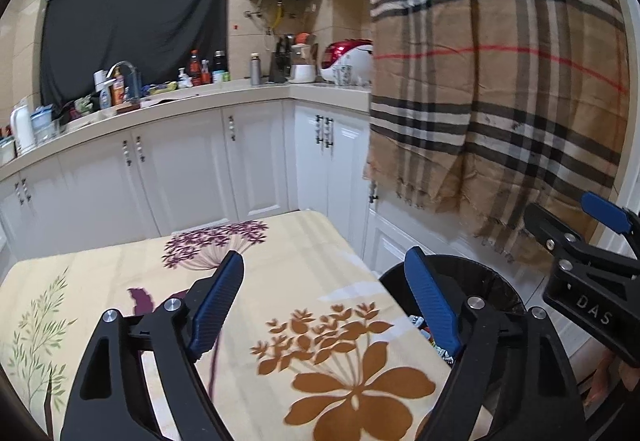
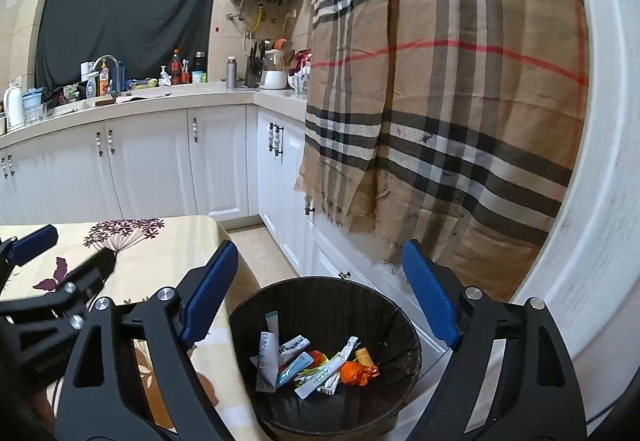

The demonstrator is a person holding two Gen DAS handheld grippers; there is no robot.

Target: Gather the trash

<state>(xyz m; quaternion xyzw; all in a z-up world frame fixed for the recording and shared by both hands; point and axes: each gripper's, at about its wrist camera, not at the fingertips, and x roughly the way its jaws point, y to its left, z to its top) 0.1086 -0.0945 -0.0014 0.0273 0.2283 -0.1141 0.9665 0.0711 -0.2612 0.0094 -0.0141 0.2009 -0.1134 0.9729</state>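
A black bin (image 2: 400,325) with a dark liner stands on the floor beside the table and holds several wrappers (image 2: 320,365), white, blue and orange. My right gripper (image 2: 320,261) hangs above the bin, open, with nothing between its blue pads (image 2: 430,293). My left gripper (image 1: 326,273) is open over the table's right edge, its span empty. The bin's rim (image 1: 480,273) shows behind the left gripper's right finger. In the left wrist view the right gripper (image 1: 588,237) is at the far right. In the right wrist view the left gripper (image 2: 52,253) is at the left.
The table (image 1: 312,241) wears a cream floral cloth. White cabinets (image 1: 180,169) run under a cluttered counter (image 1: 200,93) behind it. A plaid cloth (image 2: 460,101) hangs down at the right, close above the bin. A white curved surface (image 2: 592,201) fills the far right.
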